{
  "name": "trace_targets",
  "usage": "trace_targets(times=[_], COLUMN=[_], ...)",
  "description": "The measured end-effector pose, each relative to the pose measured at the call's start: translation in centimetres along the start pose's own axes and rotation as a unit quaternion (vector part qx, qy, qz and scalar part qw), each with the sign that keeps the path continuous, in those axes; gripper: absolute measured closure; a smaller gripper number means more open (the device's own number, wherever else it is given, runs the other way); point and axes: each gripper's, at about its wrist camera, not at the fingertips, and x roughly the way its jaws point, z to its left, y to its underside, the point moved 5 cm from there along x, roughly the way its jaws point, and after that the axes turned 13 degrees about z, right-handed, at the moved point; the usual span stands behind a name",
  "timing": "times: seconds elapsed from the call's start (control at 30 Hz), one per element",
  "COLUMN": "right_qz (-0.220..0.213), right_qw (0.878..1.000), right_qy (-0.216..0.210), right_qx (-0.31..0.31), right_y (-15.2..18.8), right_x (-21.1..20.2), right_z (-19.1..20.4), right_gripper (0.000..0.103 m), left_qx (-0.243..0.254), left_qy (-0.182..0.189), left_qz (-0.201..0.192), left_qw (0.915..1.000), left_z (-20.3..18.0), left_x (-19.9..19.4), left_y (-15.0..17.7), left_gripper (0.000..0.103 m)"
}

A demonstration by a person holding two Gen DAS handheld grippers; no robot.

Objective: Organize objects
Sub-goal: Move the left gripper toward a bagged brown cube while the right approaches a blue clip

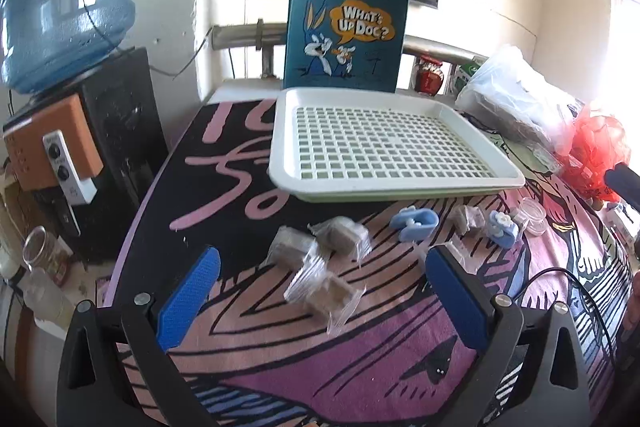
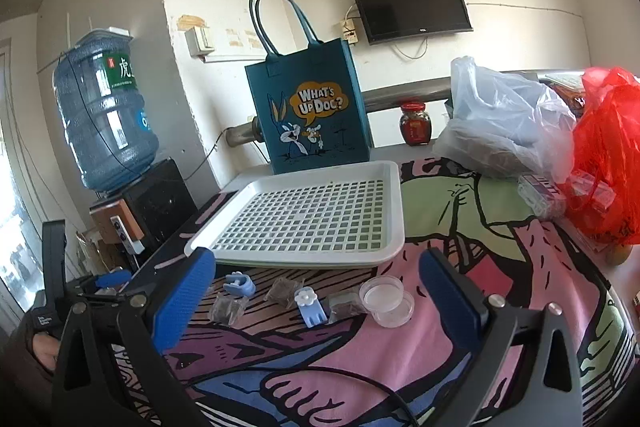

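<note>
A white perforated tray (image 1: 400, 183) (image 2: 394, 211) lies empty on the patterned tablecloth. In front of it lie several clear-wrapped brown blocks (image 1: 320, 293) (image 2: 286, 289), two blue clips (image 1: 414, 223) (image 2: 310, 305) and a small clear round container with its lid (image 1: 532, 213) (image 2: 382, 295). My left gripper (image 1: 322, 291) is open, low over the cloth, with a wrapped block between its blue pads. My right gripper (image 2: 316, 297) is open and empty, its fingers on either side of the clips and container.
A teal Bugs Bunny tote bag (image 1: 346, 27) (image 2: 310, 115) stands behind the tray. A clear plastic bag (image 2: 504, 123) and a red plastic bag (image 2: 604, 155) sit at the right. A red jar (image 2: 414, 123) stands at the back. A water dispenser (image 2: 106, 115) stands left of the table. A black cable (image 2: 320, 375) crosses the cloth.
</note>
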Motion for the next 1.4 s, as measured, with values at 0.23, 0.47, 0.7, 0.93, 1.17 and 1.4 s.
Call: trace_targets(times=[0.23, 0.47, 0.7, 0.93, 1.17, 1.4], right_qz=[0.033, 0.054, 0.057, 0.062, 0.078, 0.096], right_qw=[0.995, 0.991, 0.990, 0.988, 0.985, 0.982], right_qy=[0.069, 0.102, 0.103, 0.106, 0.106, 0.100], right_qx=[-0.056, -0.069, -0.077, -0.096, -0.112, -0.125], right_y=[1.4, 2.5, 2.5, 2.6, 2.9, 2.9], right_x=[3.3, 4.8, 5.0, 5.3, 5.9, 6.8], right_z=[1.1, 1.3, 1.7, 2.4, 3.0, 3.8], right_gripper=[0.000, 0.007, 0.007, 0.007, 0.007, 0.008], left_qx=[0.021, 0.037, 0.035, 0.036, 0.044, 0.037], left_qy=[-0.015, -0.026, -0.016, -0.013, -0.005, -0.003], left_qz=[-0.005, -0.013, 0.006, 0.008, 0.006, 0.009], left_qw=[0.9996, 0.9989, 0.9992, 0.9992, 0.9990, 0.9993], left_z=[-0.4, -1.0, -1.0, -1.2, -1.5, -1.4], left_x=[0.7, 0.4, 1.1, 1.2, 1.1, 1.2], left_y=[0.2, 0.5, 0.6, 0.7, 0.8, 0.7], left_gripper=[0.000, 0.000, 0.000, 0.000, 0.000, 0.000])
